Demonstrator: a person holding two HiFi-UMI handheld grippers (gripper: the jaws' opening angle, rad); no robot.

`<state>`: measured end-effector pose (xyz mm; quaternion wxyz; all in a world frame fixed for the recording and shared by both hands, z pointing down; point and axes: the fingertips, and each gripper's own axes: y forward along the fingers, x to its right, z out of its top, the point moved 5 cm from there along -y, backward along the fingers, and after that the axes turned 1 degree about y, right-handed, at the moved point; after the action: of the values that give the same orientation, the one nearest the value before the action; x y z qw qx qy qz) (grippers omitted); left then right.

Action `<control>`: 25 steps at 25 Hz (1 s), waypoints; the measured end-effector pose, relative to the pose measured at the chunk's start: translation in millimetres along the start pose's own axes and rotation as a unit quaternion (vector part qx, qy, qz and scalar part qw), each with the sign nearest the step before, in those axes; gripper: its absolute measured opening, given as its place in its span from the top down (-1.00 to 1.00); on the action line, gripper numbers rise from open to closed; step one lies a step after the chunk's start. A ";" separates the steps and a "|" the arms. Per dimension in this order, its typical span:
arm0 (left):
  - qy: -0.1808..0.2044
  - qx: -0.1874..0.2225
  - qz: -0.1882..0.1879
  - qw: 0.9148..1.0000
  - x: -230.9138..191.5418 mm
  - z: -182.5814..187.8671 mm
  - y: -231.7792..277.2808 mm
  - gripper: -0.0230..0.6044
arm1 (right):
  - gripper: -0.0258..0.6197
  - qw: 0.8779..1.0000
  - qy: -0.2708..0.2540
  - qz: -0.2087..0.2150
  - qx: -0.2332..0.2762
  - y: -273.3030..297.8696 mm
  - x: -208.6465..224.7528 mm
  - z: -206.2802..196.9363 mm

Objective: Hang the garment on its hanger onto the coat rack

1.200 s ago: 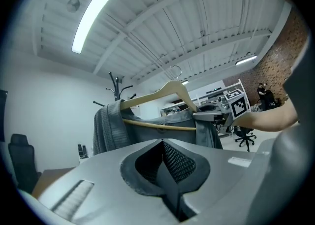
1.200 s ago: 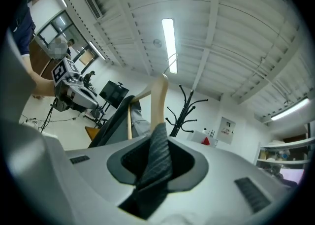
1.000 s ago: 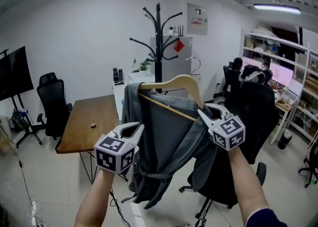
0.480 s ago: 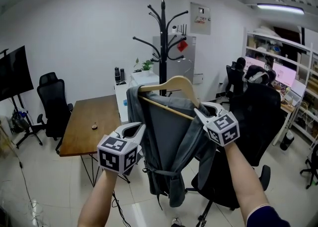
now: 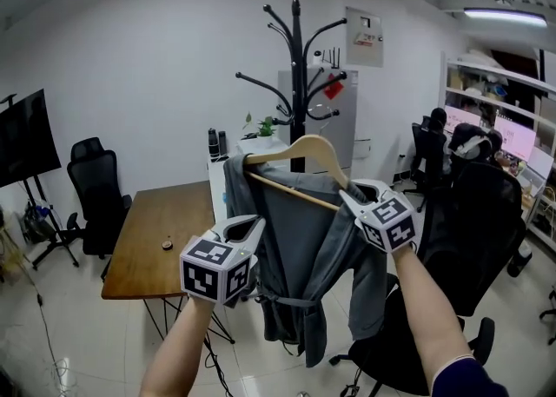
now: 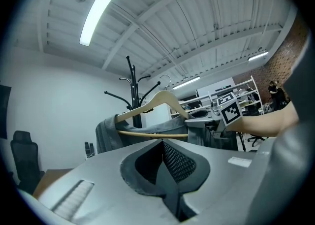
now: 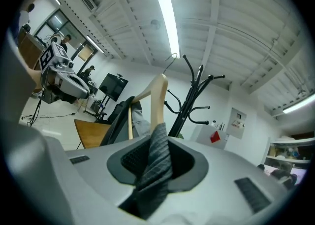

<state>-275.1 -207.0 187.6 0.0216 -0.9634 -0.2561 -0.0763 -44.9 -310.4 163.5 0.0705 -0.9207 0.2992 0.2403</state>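
Table [image 5: 165,230] left, chair [image 5: 473,239] right, coat rack [image 5: 297,56] beyond garment [image 5: 304,256] on hanger [image 5: 300,145]

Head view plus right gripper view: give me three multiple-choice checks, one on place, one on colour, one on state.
1. Where is the coat rack? A beyond the held hanger; B nearer than the hanger; C out of view.
2. The garment's colour? A red; B grey; C white.
3. The right gripper's jaws? A wide open, empty; B closed on grey fabric; C closed on the rack.
Answers: A, the head view shows it past the hanger; B, grey cloth drapes the hanger; B, fabric sits pinched between the pads.
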 end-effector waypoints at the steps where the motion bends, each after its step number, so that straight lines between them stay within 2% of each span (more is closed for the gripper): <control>1: 0.002 0.001 0.002 1.000 -7.0 2.1 10.3 0.91 | 0.58 1.000 -0.001 0.002 0.003 12.9 5.9 1.8; 5: 0.014 0.009 0.008 1.000 -29.7 10.6 47.2 0.91 | 0.58 1.000 -0.002 0.014 0.007 59.0 24.8 1.1; 8: 0.007 0.016 0.011 1.000 -45.7 9.7 68.6 0.91 | 0.58 1.000 -0.002 0.024 0.000 89.1 29.7 -9.2; 15: 0.010 0.003 -0.009 1.000 -82.2 -9.9 109.8 0.91 | 0.58 0.999 0.003 0.019 -0.040 148.6 36.9 -41.1; 25: -0.014 -0.006 -0.038 0.999 -114.8 -32.2 134.4 0.91 | 0.58 0.995 -0.009 0.008 -0.096 182.5 35.2 -75.0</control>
<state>-311.1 -382.5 200.9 0.0088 -0.9540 -0.2927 -0.0649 -96.8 -497.1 214.6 -0.0171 -0.9188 0.2814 0.2763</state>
